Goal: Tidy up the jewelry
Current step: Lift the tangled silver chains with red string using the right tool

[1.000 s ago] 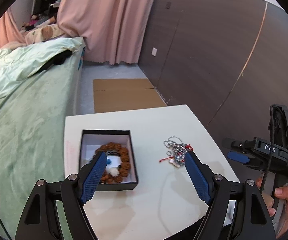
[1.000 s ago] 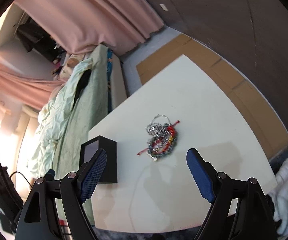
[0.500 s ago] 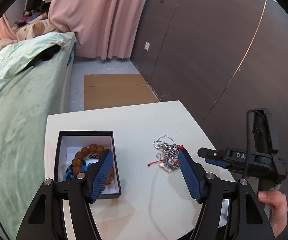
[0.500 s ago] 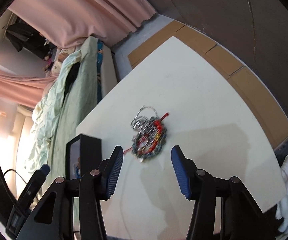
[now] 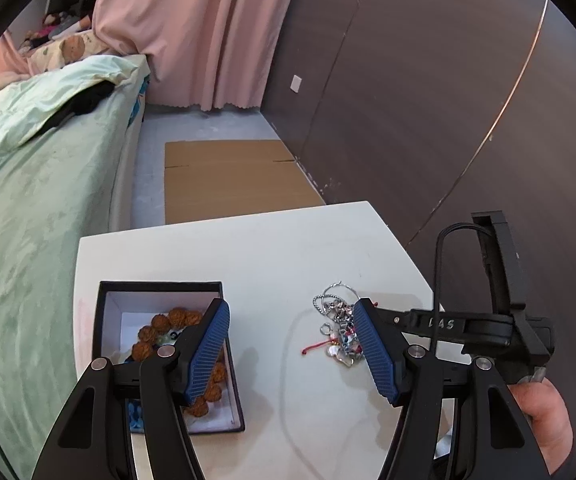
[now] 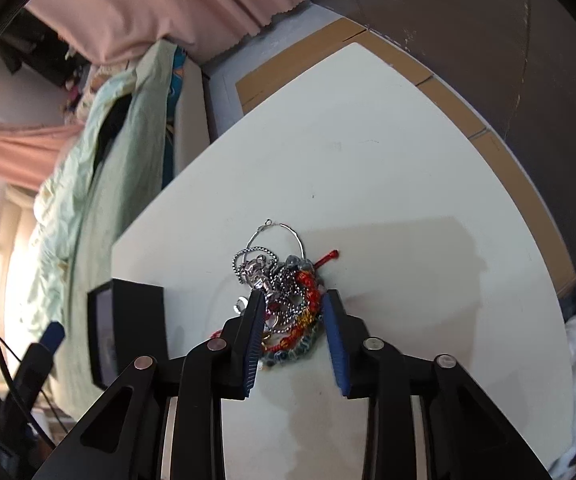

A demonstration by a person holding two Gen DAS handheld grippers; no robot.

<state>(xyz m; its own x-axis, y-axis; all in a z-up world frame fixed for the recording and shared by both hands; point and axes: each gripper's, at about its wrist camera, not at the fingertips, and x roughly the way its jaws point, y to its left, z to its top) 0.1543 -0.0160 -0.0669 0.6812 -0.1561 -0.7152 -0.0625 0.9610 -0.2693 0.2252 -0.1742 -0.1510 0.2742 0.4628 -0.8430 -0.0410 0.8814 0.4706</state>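
A tangled pile of jewelry (image 6: 288,292), with silver chains, a hoop and red and multicoloured cords, lies on the white table (image 6: 367,184). My right gripper (image 6: 293,308) is low over the pile with its jaws half closed on either side of it, not clamped. The pile also shows in the left wrist view (image 5: 337,328). A black box (image 5: 168,356) with a white inside holds a brown bead bracelet (image 5: 176,320). My left gripper (image 5: 289,328) is open and empty, above the table between the box and the pile.
A bed with green bedding (image 5: 28,200) runs along the table's left side. Flat cardboard (image 5: 232,176) lies on the floor beyond the table. A dark wall (image 5: 447,100) stands to the right. The box also shows in the right wrist view (image 6: 128,328).
My right gripper has moved down onto the jewelry pile and narrowed its jaws around it. My left gripper has narrowed a little and shifted slightly.
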